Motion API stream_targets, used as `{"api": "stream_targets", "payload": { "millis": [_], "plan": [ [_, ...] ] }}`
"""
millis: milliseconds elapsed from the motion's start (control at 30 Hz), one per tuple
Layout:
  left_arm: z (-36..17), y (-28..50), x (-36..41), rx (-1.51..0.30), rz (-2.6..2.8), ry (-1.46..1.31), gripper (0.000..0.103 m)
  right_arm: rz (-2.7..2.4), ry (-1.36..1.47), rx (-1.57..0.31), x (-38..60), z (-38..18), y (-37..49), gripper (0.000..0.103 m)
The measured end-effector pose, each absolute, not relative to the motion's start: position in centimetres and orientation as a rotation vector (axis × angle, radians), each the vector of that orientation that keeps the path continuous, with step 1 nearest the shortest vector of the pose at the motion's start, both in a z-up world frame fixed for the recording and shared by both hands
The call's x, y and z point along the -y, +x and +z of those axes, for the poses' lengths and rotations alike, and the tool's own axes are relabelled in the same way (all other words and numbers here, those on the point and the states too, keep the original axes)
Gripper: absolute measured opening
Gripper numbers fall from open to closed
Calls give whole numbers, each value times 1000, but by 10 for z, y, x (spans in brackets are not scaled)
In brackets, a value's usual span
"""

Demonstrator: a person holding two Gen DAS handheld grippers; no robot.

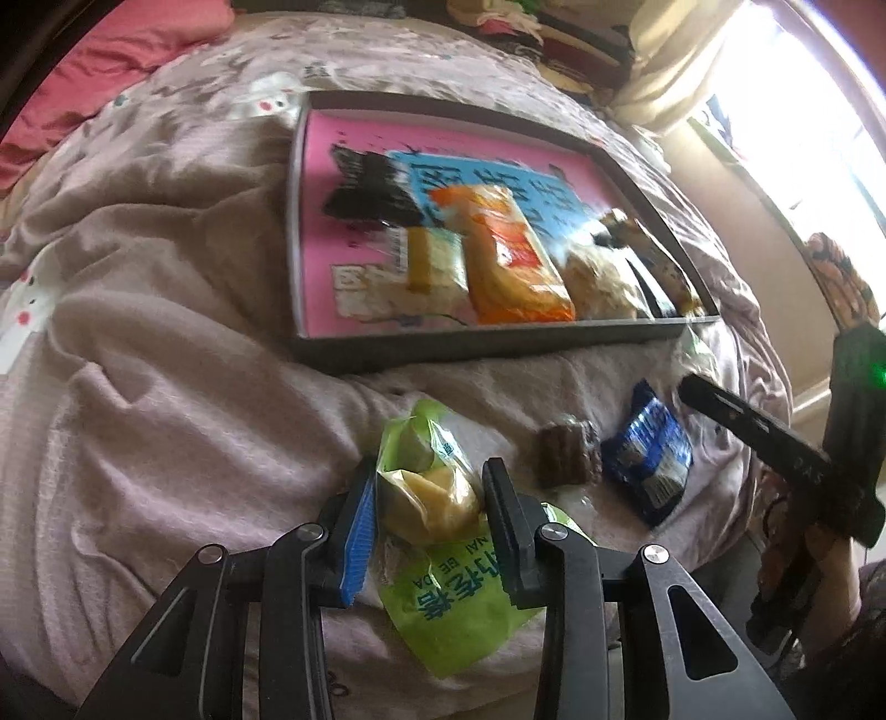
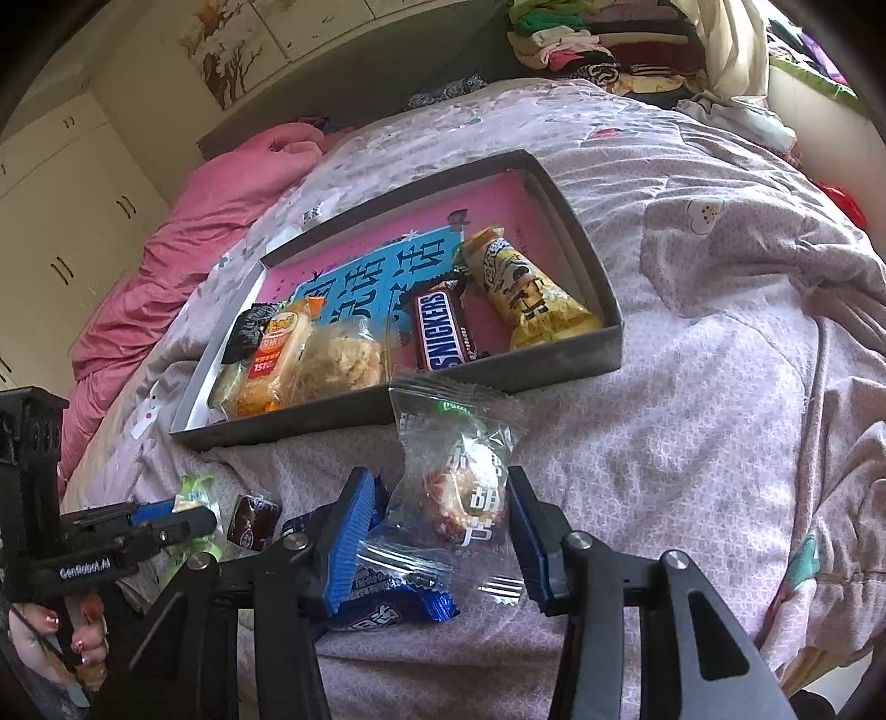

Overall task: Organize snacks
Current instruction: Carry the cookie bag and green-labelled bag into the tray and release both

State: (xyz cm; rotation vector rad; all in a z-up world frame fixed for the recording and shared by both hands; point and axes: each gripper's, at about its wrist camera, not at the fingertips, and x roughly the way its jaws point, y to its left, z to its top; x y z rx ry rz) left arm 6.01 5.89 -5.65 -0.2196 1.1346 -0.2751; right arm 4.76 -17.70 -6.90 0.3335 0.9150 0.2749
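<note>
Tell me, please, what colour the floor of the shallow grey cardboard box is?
Pink floor with a blue printed panel, clearest in the right wrist view.

Bed under a crumpled lilac patterned quilt [image 2: 692,354], pink blanket [image 2: 183,238] bunched at its far left, cream wardrobe doors [image 2: 66,183] beyond, tree-print wall panels [image 2: 232,50], folded clothes piled [image 2: 598,50] at the far edge, bright window [image 1: 803,127], possibly curtained

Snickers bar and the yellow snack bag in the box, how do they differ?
The Snickers bar is brown, flat and slim; the yellow snack bag is pale yellow, puffy and longer. The bar lies mid-box; the bag lies along the box's right wall. Both are sealed and point roughly the same way.
</note>
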Motion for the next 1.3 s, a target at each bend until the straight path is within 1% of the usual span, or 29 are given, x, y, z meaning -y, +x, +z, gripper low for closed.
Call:
{"api": "stream_targets", "payload": {
  "millis": [233,1000,1300],
  "plan": [
    [-41,57,-72,-1057,-259,-228,38,295,313,-894,170,-60,45,48],
    [0,51,-79,-839,-253,-193,38,305,271,-827,155,-30,45,48],
    [5,50,-81,-815,-245,-181,38,295,228,-786,151,-17,46,48]
  ]
}}
